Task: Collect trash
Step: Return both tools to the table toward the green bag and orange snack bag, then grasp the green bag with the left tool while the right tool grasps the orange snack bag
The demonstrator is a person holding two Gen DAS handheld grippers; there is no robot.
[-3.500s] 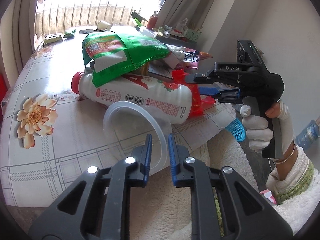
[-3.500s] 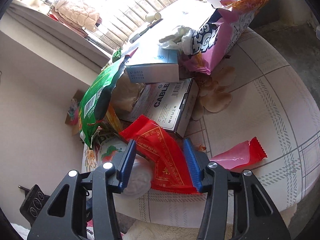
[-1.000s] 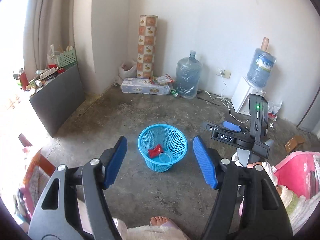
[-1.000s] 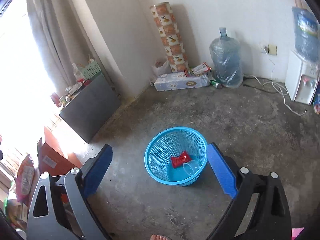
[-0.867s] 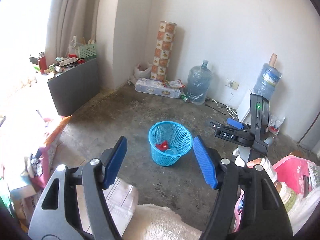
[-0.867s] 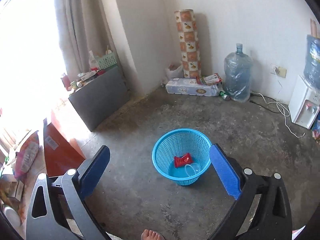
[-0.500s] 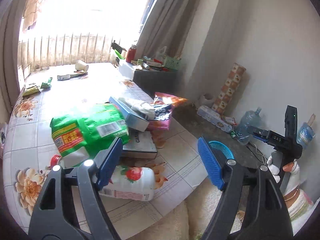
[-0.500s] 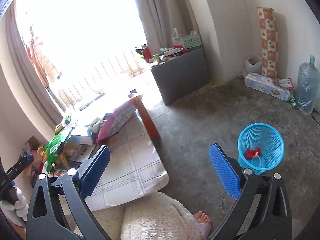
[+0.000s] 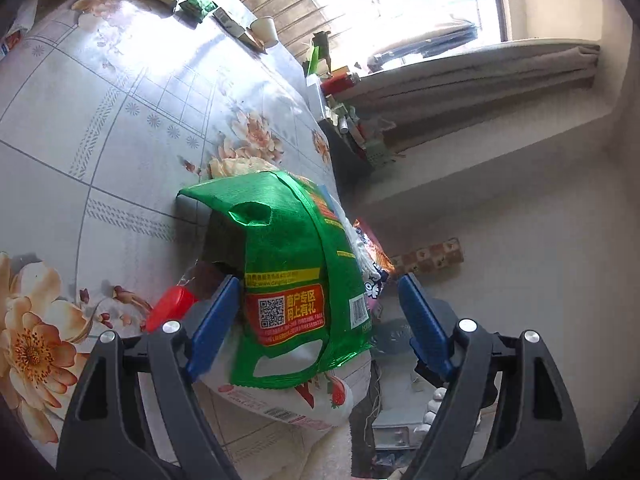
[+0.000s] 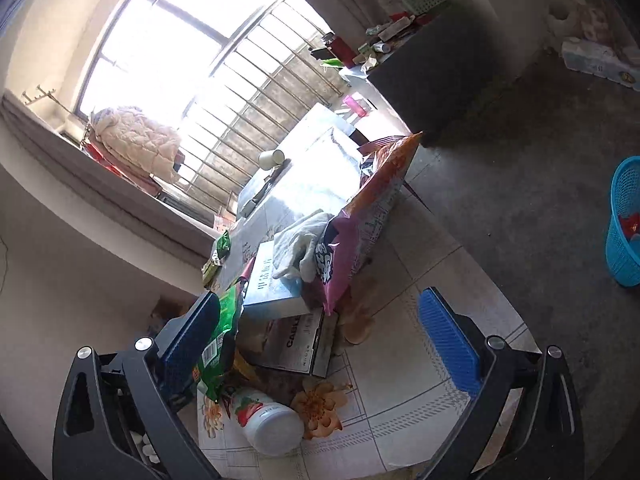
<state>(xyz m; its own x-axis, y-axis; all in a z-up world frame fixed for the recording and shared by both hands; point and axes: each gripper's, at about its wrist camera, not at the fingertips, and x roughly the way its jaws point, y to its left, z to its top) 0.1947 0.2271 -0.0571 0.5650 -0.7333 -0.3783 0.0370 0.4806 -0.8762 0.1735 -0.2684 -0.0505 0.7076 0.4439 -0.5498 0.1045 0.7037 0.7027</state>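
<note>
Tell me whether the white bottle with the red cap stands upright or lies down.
Lying down: the bottle rests on its side on the table.

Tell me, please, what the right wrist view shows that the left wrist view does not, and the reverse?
Only the right wrist view shows the blue basket on the floor and the box marked CABLE. Only the left wrist view shows the bottle's red cap. Both show the green bag lying over the white bottle, the pink snack bag and the paper cup.
</note>
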